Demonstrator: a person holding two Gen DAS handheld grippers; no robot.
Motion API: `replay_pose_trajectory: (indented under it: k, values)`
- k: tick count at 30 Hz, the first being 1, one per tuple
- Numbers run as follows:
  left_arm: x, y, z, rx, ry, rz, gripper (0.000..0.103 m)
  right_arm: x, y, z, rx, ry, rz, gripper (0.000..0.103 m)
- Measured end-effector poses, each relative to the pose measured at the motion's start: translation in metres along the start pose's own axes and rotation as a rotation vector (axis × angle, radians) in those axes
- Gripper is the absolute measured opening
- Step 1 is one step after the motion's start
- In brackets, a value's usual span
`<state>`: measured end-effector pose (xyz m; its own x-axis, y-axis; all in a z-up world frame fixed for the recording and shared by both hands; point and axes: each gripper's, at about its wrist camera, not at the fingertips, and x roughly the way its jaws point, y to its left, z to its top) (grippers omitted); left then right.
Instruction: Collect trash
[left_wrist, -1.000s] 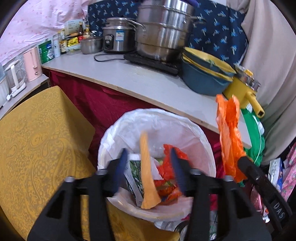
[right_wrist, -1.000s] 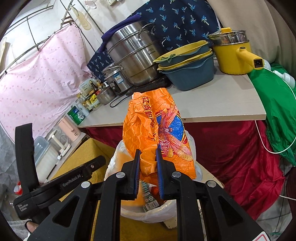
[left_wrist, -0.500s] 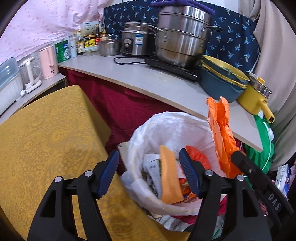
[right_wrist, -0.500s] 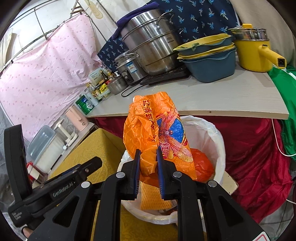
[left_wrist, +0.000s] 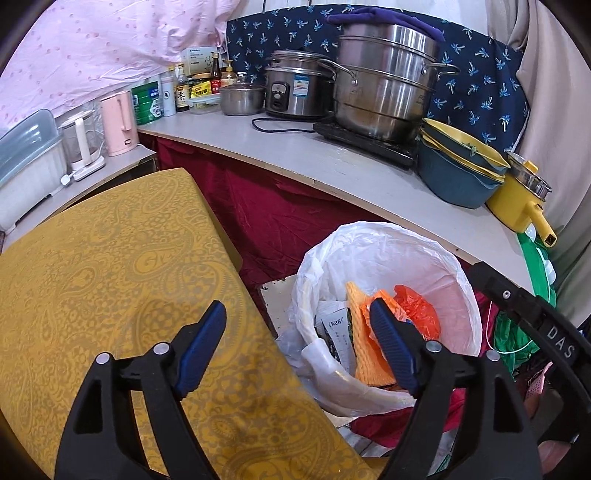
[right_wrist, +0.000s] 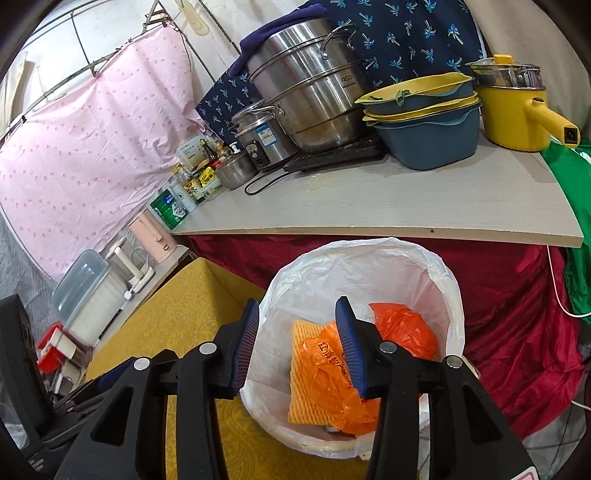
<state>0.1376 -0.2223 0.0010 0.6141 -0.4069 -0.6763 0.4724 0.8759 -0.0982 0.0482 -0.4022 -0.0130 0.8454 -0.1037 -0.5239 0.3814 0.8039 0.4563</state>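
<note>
A trash bin lined with a white bag (right_wrist: 406, 258) (left_wrist: 384, 240) stands on the floor below the counter. Inside lie an orange plastic bag (right_wrist: 332, 376), a yellow foam net sleeve (right_wrist: 301, 373) (left_wrist: 360, 339), a red-orange bag (right_wrist: 402, 326) (left_wrist: 417, 306) and a printed wrapper (left_wrist: 334, 325). My right gripper (right_wrist: 299, 347) is open and empty just above the bin's near rim. My left gripper (left_wrist: 299, 347) is open and empty, between the yellow-clothed table and the bin.
A table with a yellow patterned cloth (left_wrist: 110, 277) is left of the bin. The grey counter (left_wrist: 332, 162) behind holds steel pots (left_wrist: 384, 81), stacked blue and yellow basins (left_wrist: 458, 173), a yellow pot (left_wrist: 521, 199) and bottles. A red cloth (right_wrist: 517, 295) hangs below it.
My right gripper opened and the orange bag dropped into the bin. My left gripper opened wider and pulled back left, leaving the yellow foam sleeve in the bin.
</note>
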Motion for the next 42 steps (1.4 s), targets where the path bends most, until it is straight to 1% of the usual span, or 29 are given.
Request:
replay_pose_trajectory:
  k: [1,3,5,8,11,14,19,28,31,34,37,38,39,42]
  values:
    - [-0.001,0.000,-0.001,0.001,-0.001,0.000,0.077,-0.002,0.001,0.000,-0.001,0.000,-0.001,0.044]
    - [-0.005,0.000,-0.002,0.003,-0.007,0.006,0.081,-0.007,0.002,-0.002,-0.005,-0.003,-0.003,0.048]
    - [-0.009,0.000,-0.004,0.006,-0.013,0.011,0.084,-0.012,0.003,-0.004,-0.006,-0.006,-0.003,0.050]
    - [-0.016,0.002,-0.007,0.008,-0.018,0.016,0.085,-0.018,0.004,-0.006,-0.004,-0.005,-0.004,0.056]
    - [-0.023,0.004,-0.009,0.008,-0.026,0.021,0.089,-0.025,0.007,-0.008,-0.014,-0.007,-0.009,0.062]
    - [-0.031,0.004,-0.012,0.012,-0.032,0.032,0.092,-0.033,0.012,-0.013,-0.036,-0.007,-0.022,0.066]
    - [-0.041,0.004,-0.020,0.031,-0.030,0.050,0.093,-0.046,0.017,-0.021,-0.056,0.017,-0.022,0.069]
    - [-0.060,0.012,-0.034,0.029,-0.015,0.078,0.094,-0.067,0.028,-0.032,-0.151,0.041,-0.086,0.084]
    - [-0.065,0.016,-0.039,0.027,-0.005,0.091,0.094,-0.074,0.034,-0.038,-0.197,0.051,-0.113,0.085]
    - [-0.069,0.019,-0.044,0.022,0.007,0.098,0.094,-0.076,0.038,-0.044,-0.227,0.082,-0.119,0.086]
    - [-0.074,0.021,-0.048,0.021,0.010,0.105,0.094,-0.079,0.041,-0.050,-0.248,0.087,-0.136,0.086]
    - [-0.076,0.021,-0.050,0.023,0.013,0.110,0.094,-0.080,0.041,-0.052,-0.250,0.087,-0.140,0.089]
    - [-0.077,0.021,-0.052,0.025,0.016,0.113,0.094,-0.082,0.042,-0.053,-0.252,0.088,-0.144,0.095]
    - [-0.080,0.023,-0.055,0.022,0.019,0.110,0.094,-0.087,0.045,-0.058,-0.269,0.083,-0.165,0.097]
